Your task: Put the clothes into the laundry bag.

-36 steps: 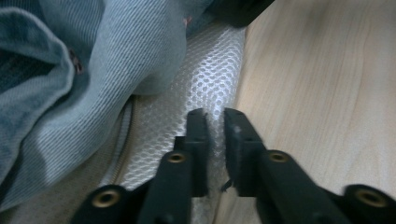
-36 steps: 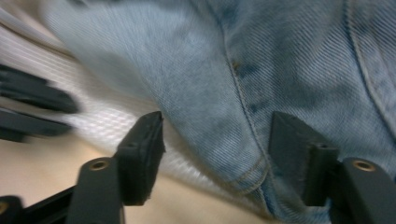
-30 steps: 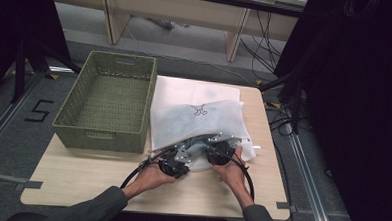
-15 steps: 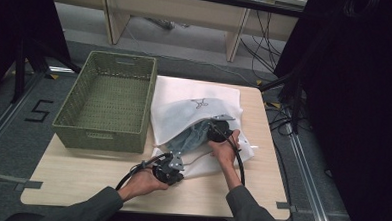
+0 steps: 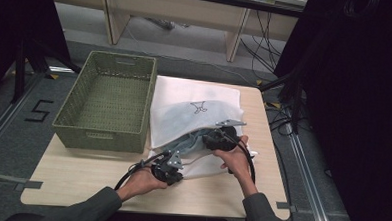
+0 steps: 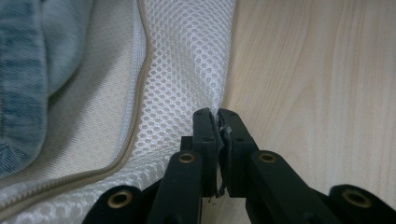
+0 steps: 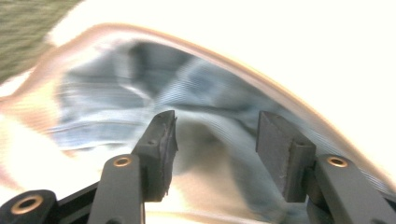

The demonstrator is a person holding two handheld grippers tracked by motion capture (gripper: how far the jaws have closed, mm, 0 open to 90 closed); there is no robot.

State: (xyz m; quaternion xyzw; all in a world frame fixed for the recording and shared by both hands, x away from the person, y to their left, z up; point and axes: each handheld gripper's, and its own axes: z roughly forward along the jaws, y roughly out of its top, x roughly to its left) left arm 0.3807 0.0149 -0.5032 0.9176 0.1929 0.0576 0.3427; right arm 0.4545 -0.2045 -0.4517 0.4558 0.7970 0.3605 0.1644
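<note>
A white mesh laundry bag (image 5: 194,103) lies on the table with its mouth toward the person, and blue denim (image 5: 195,140) shows inside. My left gripper (image 5: 169,159) is at the bag's near edge. In the left gripper view it (image 6: 217,116) is shut on a fold of the mesh (image 6: 187,70), beside the zipper (image 6: 135,93) and denim (image 6: 28,70). My right gripper (image 5: 215,139) hovers at the bag's mouth. Its jaws (image 7: 217,128) have just been opening and stand apart, gripping nothing, with blurred denim (image 7: 116,102) behind the gap.
A green woven basket (image 5: 104,104) stands left of the bag, touching it. The light wooden table (image 5: 81,180) has bare room along its near edge. Shelving legs and cables lie on the floor beyond the table.
My right gripper has lifted from beside the left one toward the bag's mouth, and its jaws have parted. More denim shows in the mouth. The left gripper has hardly moved.
</note>
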